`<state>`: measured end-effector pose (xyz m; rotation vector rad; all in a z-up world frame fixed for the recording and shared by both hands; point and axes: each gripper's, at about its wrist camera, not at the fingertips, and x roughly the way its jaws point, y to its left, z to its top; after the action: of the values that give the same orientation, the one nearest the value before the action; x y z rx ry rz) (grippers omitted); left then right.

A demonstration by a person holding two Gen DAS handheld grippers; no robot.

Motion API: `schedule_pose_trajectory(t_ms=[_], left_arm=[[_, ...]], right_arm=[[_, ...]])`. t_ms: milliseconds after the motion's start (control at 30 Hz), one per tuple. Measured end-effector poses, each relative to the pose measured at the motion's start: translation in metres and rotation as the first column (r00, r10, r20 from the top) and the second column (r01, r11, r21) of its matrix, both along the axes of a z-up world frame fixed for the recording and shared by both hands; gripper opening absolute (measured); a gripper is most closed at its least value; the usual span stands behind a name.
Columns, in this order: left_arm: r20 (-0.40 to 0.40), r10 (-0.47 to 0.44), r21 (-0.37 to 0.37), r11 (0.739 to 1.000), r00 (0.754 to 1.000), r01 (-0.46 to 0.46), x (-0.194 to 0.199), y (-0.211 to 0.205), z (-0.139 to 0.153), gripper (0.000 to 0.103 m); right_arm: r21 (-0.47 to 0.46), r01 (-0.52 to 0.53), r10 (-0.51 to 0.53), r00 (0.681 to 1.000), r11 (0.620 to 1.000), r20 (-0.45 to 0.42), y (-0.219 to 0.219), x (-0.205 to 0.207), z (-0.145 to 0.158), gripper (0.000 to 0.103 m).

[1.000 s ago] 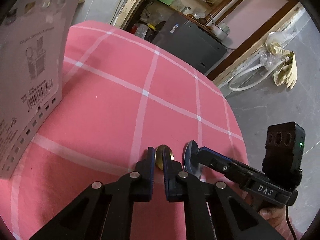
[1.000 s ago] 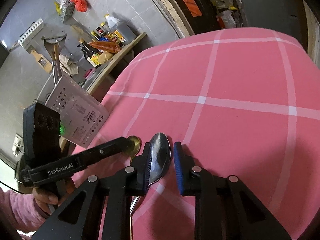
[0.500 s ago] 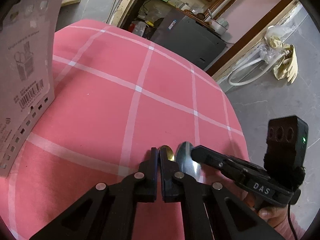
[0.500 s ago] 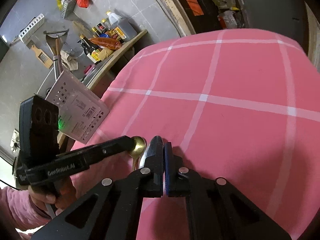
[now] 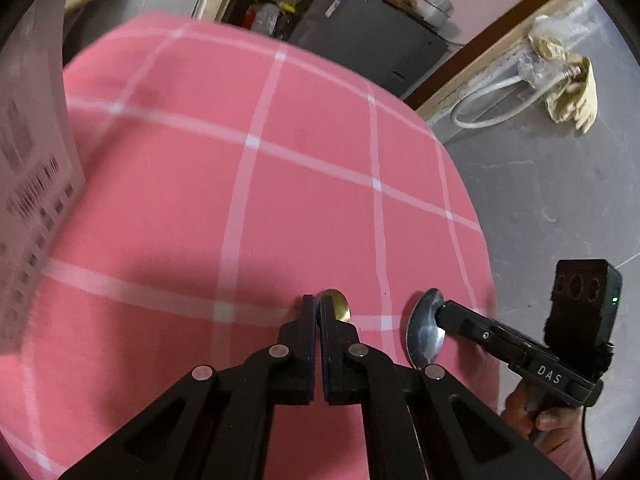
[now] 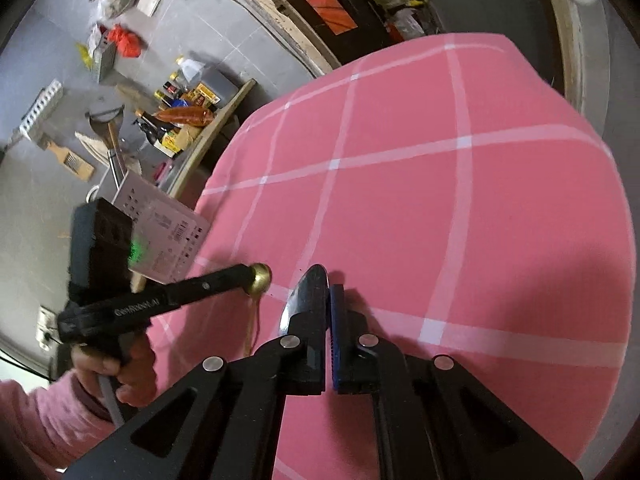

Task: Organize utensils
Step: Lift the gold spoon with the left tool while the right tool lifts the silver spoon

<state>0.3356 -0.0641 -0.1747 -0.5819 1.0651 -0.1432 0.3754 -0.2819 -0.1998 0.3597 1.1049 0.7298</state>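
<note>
Small gold-coloured metal spoon (image 5: 338,307): round bowl, thin gold handle. Bowl tip shows at about 1 o'clock of the black jaws closed on it, over the pink white-checked cloth; handle hangs down toward 6 o'clock in the right wrist view (image 6: 256,280).

Larger silver stainless-steel spoon (image 5: 425,330): oval polished bowl, tilted, seemingly lifted off the cloth. At 3 o'clock of the gold spoon, near, not touching; handle hidden.

Both wrist views (close) overlook tablecloth (image 5: 280,208).
</note>
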Motion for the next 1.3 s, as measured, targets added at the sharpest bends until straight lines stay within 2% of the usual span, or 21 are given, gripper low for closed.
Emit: schedule_pose_trajectory(t_ms=[200,433,567,633,733,900,967,1067,1300], left_arm=[[0.001,0.014,-0.085,0.996,1.0,-0.014,-0.004,0.006,-0.008,0.003],[0.002,0.004,-0.11,0.994,1.0,-0.004,-0.004,0.001,-0.008,0.006],[0.01,-0.003,-0.148,0.989,1.0,0.004,-0.004,0.002,-0.008,0.015],[0.015,-0.007,-0.154,0.988,1.0,0.009,-0.003,0.002,-0.008,0.016],[0.019,-0.01,-0.158,0.987,1.0,0.013,-0.001,0.0,-0.008,0.016],[0.023,-0.036,-0.139,0.99,0.999,0.039,0.002,-0.009,-0.007,0.013],[0.013,-0.054,-0.133,0.99,0.998,0.056,0.002,-0.012,-0.01,0.004],[0.016,-0.054,-0.121,0.991,0.998,0.056,0.003,-0.014,-0.009,0.002],[-0.015,-0.056,-0.156,0.986,0.998,0.053,0.01,-0.01,-0.011,0.002]], right_arm=[[0.007,-0.057,0.057,0.998,0.998,-0.009,0.013,0.005,-0.001,0.01],[-0.013,-0.134,0.134,0.991,0.991,-0.01,0.033,0.015,0.002,0.022],[-0.054,-0.169,0.169,0.986,0.984,-0.006,0.045,0.017,0.0,0.022],[-0.062,-0.17,0.17,0.985,0.984,0.001,0.045,0.014,0.0,0.021],[-0.063,-0.15,0.151,0.989,0.987,0.008,0.04,0.012,0.0,0.012],[-0.047,-0.119,0.12,0.993,0.992,0.001,0.033,0.008,-0.005,0.006],[-0.05,-0.108,0.108,0.994,0.993,0.004,0.034,0.006,-0.005,0.006],[-0.052,-0.091,0.092,0.996,0.994,0.006,0.034,0.004,-0.005,0.006],[-0.053,-0.065,0.066,0.998,0.996,0.021,0.029,-0.003,-0.002,0.005]])
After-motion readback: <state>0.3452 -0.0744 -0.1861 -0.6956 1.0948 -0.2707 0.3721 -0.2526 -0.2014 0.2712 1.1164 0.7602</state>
